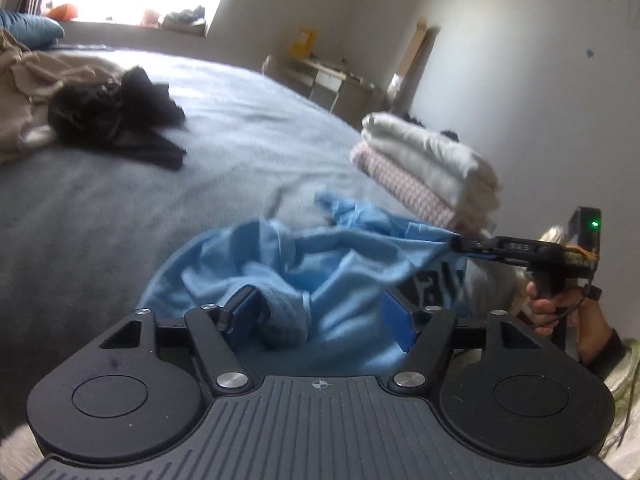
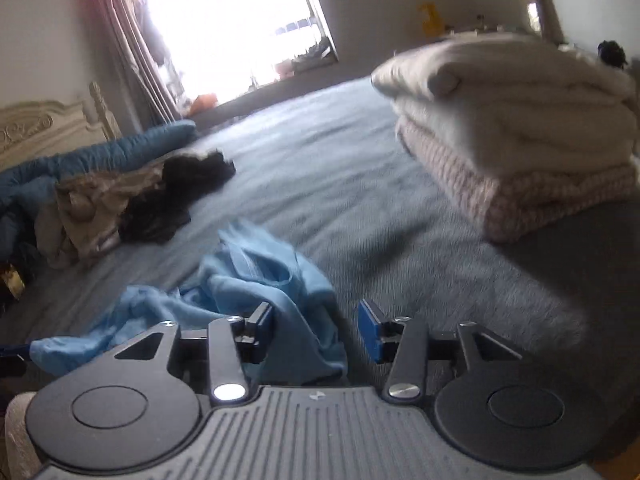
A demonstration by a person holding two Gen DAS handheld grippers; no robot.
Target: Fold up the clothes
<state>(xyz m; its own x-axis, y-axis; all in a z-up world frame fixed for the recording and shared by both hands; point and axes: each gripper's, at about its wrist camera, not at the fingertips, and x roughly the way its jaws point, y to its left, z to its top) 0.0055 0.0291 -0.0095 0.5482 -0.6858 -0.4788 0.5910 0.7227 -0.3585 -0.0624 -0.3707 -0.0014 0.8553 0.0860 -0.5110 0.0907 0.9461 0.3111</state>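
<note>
A crumpled light blue garment lies on the grey bed cover close in front of me. My left gripper is open, its blue pads wide apart; a fold of the garment lies between them against the left pad, and nothing is pinched. In the right wrist view the garment lies left of centre. My right gripper is also open, with the cloth's edge beside its left pad and bare cover under the right one. From the left wrist view the right gripper is seen side-on at the garment's right edge, held by a hand.
A folded stack, white on pink-checked, sits at the bed's right edge. A black garment and a beige one lie heaped to the far left. A blue quilt lies by the headboard.
</note>
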